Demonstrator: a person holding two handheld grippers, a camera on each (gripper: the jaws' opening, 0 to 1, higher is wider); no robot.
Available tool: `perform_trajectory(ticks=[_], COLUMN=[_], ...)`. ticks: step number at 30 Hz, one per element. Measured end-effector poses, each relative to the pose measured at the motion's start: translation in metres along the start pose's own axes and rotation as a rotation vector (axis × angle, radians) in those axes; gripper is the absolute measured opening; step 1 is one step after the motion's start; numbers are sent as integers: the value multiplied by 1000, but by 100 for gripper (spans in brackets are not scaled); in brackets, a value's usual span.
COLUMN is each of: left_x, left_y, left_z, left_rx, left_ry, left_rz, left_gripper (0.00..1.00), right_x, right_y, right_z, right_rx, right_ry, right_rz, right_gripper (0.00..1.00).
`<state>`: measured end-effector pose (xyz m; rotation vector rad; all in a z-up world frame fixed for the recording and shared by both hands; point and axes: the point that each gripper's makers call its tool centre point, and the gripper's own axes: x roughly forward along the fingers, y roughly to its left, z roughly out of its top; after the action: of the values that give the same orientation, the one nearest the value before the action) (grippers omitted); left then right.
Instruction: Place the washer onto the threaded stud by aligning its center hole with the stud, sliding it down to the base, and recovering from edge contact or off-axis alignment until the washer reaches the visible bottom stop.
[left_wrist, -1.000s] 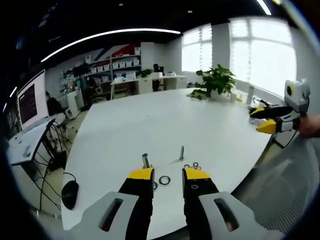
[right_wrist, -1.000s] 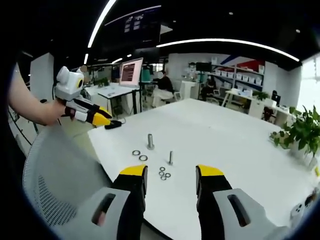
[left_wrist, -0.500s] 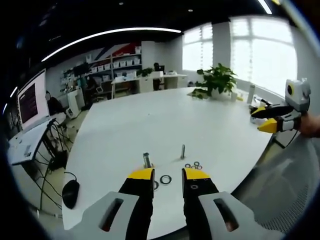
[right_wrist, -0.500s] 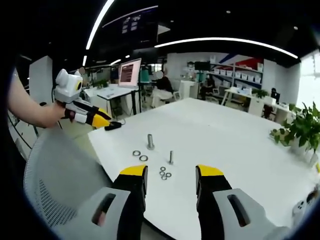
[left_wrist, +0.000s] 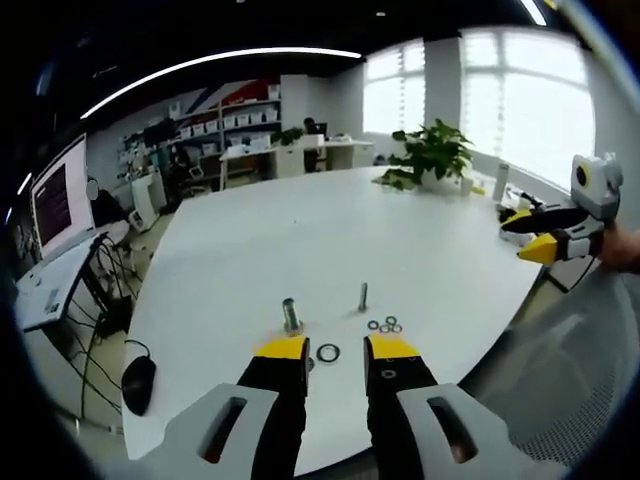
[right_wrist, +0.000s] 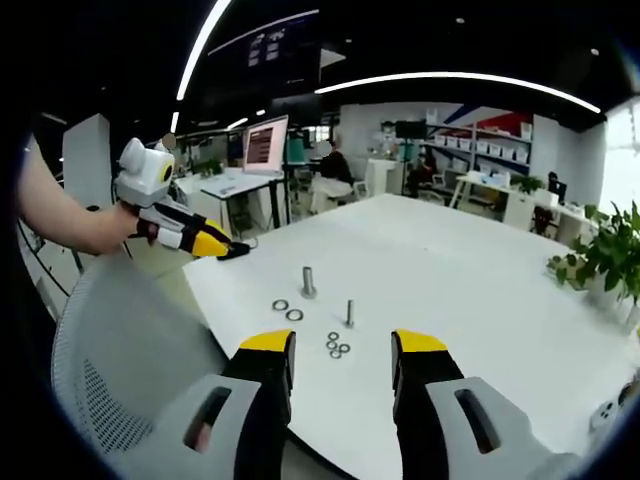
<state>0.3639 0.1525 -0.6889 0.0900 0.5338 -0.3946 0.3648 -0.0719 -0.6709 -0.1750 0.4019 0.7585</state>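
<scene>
Approach stage: both the left gripper (left_wrist: 335, 348) and right gripper (right_wrist: 342, 343), jaws spread and empty, should descend squarely over one washer (left_wrist: 328, 353) at 6 o'clock of the threaded stud (left_wrist: 363, 297).

Near the table's (right_wrist: 470, 270) front edge: thick bolt (right_wrist: 308, 281) leftmost, two washers (right_wrist: 287, 310) before it, thin stud (right_wrist: 349, 312) right, small washers (right_wrist: 337, 345) clustered before that.
</scene>
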Motion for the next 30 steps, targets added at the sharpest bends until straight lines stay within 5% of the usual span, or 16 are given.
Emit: perform_trajectory(ticks=[8,11,13,30], left_x=[7,12,17,74], left_y=[-1,1,-1,28], left_z=[-2,-19,-28,-71], left_rx=[-15,40,7,33], left_ry=[33,122,166,409], left_rz=[-14,-5,-30,-99], left_gripper=[22,26,28,30], right_x=[-2,-1,-1,-2], right_y=[-7,-9,-9,-12], right_z=[2,2,3,2], right_rx=[38,58,59,58], right_ry=[-16,-16,-20,-23], right_rz=[-13,-18,-14,-31], right_gripper=[41,41,41,40])
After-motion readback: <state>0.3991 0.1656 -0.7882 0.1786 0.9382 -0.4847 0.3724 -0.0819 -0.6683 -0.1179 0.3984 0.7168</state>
